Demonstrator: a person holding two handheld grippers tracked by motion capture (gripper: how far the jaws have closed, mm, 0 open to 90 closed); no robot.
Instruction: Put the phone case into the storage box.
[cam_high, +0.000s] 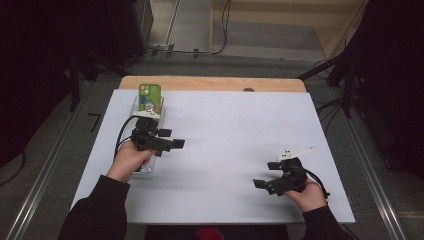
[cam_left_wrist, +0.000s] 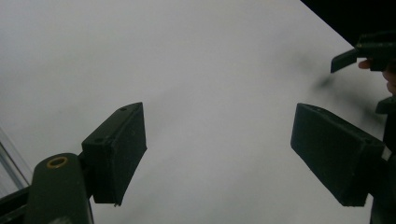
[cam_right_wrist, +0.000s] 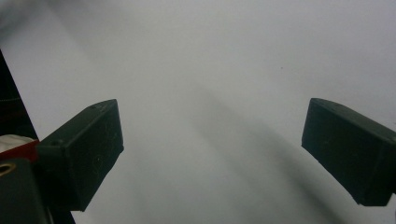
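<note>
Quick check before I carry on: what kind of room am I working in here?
Probably a lab or recording rig, not a home: a white-topped table on a bare grey floor, dark equipment and loose cables around it. On the table stands a green phone. Both tools, left and right, are open.

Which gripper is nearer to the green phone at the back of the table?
Left. The left gripper sits just in front of the green phone, at the table's left side. The right gripper is far across the table, near the front right.

Black long sleeves (cam_high: 102, 210) are worn on both arms. 2 black plastic grippers with blocky jaws, the left gripper (cam_high: 170, 140) and right gripper (cam_high: 266, 174), carry trailing black cables and white 3-cornered top plates.
</note>
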